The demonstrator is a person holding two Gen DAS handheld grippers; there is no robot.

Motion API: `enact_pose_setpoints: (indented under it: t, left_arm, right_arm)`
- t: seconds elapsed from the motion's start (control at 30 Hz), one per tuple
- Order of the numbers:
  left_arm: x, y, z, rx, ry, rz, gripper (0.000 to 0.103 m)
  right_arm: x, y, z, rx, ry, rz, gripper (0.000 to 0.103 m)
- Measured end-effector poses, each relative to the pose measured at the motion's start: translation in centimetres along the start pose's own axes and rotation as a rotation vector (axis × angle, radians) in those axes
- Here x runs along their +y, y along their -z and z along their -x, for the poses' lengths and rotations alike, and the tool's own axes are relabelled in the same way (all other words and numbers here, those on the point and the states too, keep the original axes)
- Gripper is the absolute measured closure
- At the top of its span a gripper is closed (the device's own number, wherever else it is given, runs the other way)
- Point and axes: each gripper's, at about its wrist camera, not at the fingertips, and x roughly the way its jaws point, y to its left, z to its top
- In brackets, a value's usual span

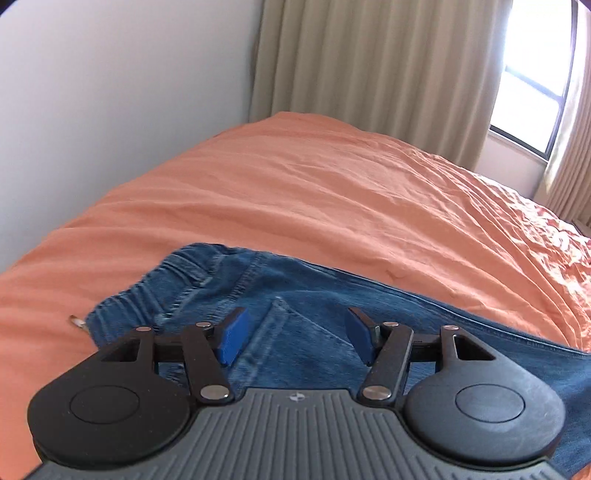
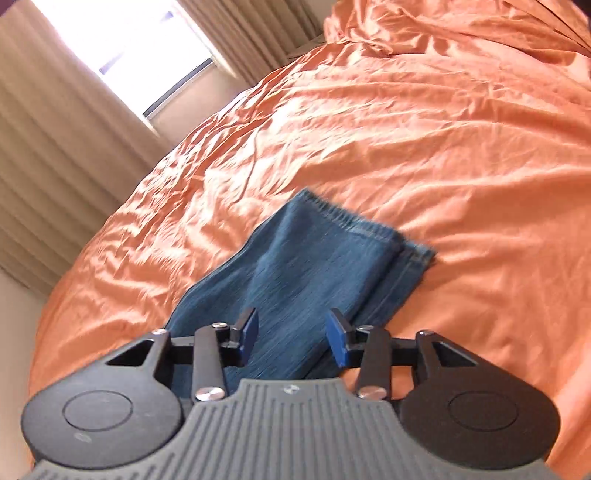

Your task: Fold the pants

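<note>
Right wrist — jeans [image 2: 295,266] legs stacked

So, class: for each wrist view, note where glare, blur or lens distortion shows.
Left wrist view: window blown out white, bed edge bowed by the fisheye. Right wrist view: window glares too, jeans hem smeared by motion blur.

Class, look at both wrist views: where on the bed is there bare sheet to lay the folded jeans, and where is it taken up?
Free: the orange sheet between the jeans' waistband and the curtain, and the sheet beyond the leg hems. Taken up: the near strip, where the jeans lie under both grippers.
</note>
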Motion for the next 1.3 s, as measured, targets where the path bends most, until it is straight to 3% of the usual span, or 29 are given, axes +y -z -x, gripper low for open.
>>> enact_pose_setpoints:
  t: [0.13, 0.27, 0.37, 0.4, 0.57, 0.7, 0.87, 0.97, 1.0, 1.03, 1.07, 1.2, 1.3]
  left_arm:
    - [-4.5, 0.9, -1.9, 0.051, 0.047, -0.04, 0.033]
    - [-7.5, 1.5, -3.6, 0.091, 0.066, -0.042, 0.033]
    - [-9.2, 1.8, -4.1, 0.108, 0.077, -0.058, 0.034]
    - [-9.7, 2.0, -4.3, 0.111, 0.083, -0.064, 0.034]
    - [-11.6, 2.9, -4.9, 0.135, 0.112, -0.114, 0.038]
    - [-13.5, 4.3, -6.2, 0.201, 0.161, -0.162, 0.044]
    - [-16.2, 5.4, -6.4, 0.222, 0.217, -0.261, 0.047]
    - [-17.5, 5.3, -6.2, 0.214, 0.261, -0.289, 0.047]
    - [-18.0, 5.3, -6.1, 0.206, 0.266, -0.3, 0.047]
    - [-18.5, 5.3, -6.0, 0.199, 0.265, -0.311, 0.047]
    - [-19.0, 5.3, -5.9, 0.191, 0.262, -0.319, 0.047]
    - [-20.9, 5.6, -6.6, 0.254, 0.334, -0.299, 0.048]
    - [-22.8, 6.2, -6.5, 0.228, 0.341, -0.36, 0.05]
  right_arm:
    - [-4.9, -2.4, -2.5, 0.042, -0.027, -0.127, 0.07]
    - [-6.8, -3.1, -5.2, 0.064, -0.046, -0.173, 0.077]
    - [-7.8, -3.5, -6.5, 0.065, -0.086, -0.239, 0.093]
    - [-7.9, -3.6, -6.5, 0.062, -0.108, -0.249, 0.102]
    - [-6.1, -4.3, -2.5, -0.045, -0.138, -0.094, 0.103]
    - [-7.6, -4.1, -4.8, 0.033, -0.054, -0.102, 0.103]
    - [-8.8, -3.2, -5.5, 0.052, -0.039, -0.12, 0.103]
    - [-8.4, -3.4, -4.3, 0.05, -0.044, -0.092, 0.094]
    - [-8.6, -3.3, -3.7, 0.059, -0.062, -0.09, 0.085]
    - [-8.7, -3.1, -3.4, 0.068, -0.081, -0.099, 0.067]
    - [-9.0, -2.8, -3.2, 0.084, -0.104, -0.117, 0.062]
    - [-10.5, -1.4, -4.6, 0.136, -0.143, -0.216, 0.061]
    - [-11.8, -0.6, -6.9, 0.138, -0.194, -0.313, 0.064]
